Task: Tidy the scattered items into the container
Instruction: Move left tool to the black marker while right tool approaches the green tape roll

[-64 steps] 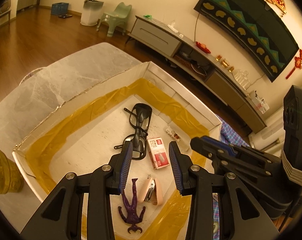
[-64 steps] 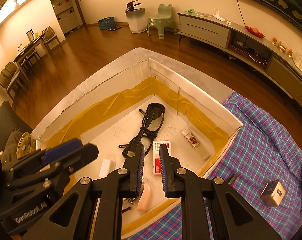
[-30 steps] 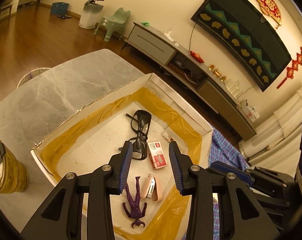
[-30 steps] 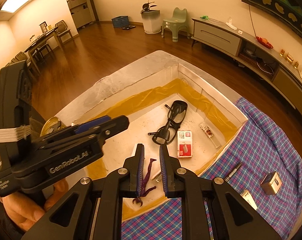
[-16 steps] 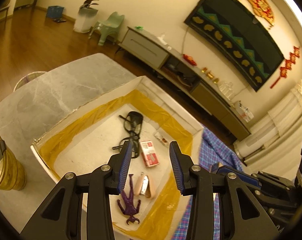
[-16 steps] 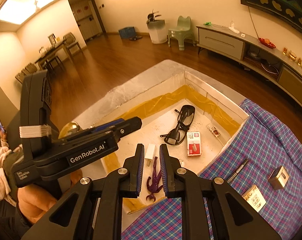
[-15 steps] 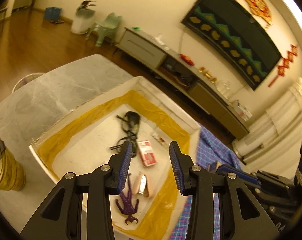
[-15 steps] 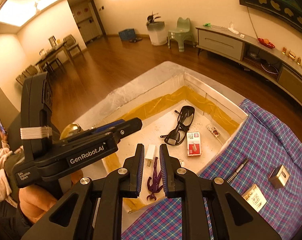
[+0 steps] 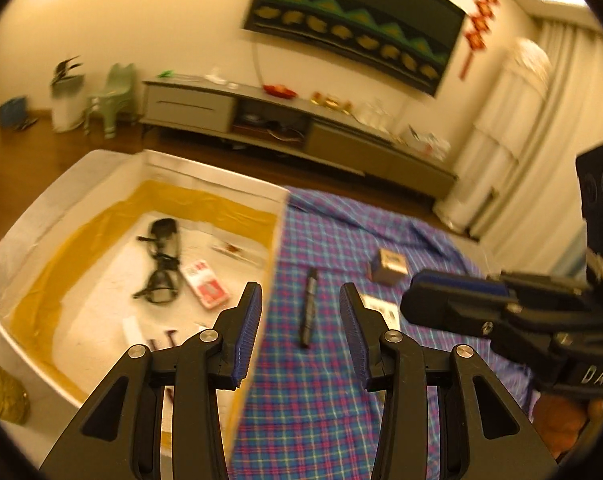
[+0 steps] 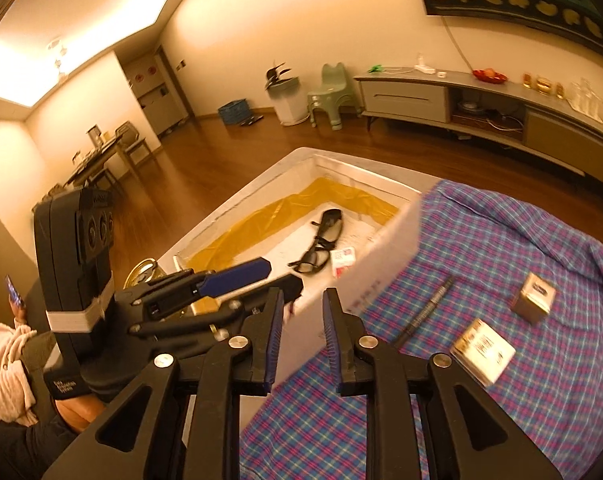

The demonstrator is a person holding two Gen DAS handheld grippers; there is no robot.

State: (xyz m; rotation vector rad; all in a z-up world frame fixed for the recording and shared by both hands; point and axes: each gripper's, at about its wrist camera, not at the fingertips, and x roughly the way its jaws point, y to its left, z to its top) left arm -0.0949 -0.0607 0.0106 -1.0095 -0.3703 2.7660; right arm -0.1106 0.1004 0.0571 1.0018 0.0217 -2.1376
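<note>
While both grippers are carried above the checked cloth (image 10: 501,248), nothing is held by either. The left gripper (image 9: 300,328) is seen with its blue-padded fingers (image 9: 248,328) spread and widening, only cloth and the container's near wall showing in the gap. The right gripper (image 10: 299,338) is seen with its fingers a narrow gap apart and opening, nothing between them; this is judged to be preparation for a pick.

Three scattered items are left on the cloth, outside the container (image 9: 275,216): a dark pen (image 9: 308,308) nearest the container wall, a small metallic box (image 10: 535,298) further out, and a flat yellow-and-white packet (image 10: 483,350) close to the right gripper. The pen is lined up ahead of the left gripper, which suggests it is that gripper's target.

Inside the white, yellow-lined container, dark glasses (image 9: 161,264) and a red-and-white box (image 9: 205,284) are already laid flat on the floor, with a purple toy only partly visible behind the left fingers.

As for writing, "DAS" can be read on the right gripper's body in the left view; print on the packet and the red box is too blurred to be read.
</note>
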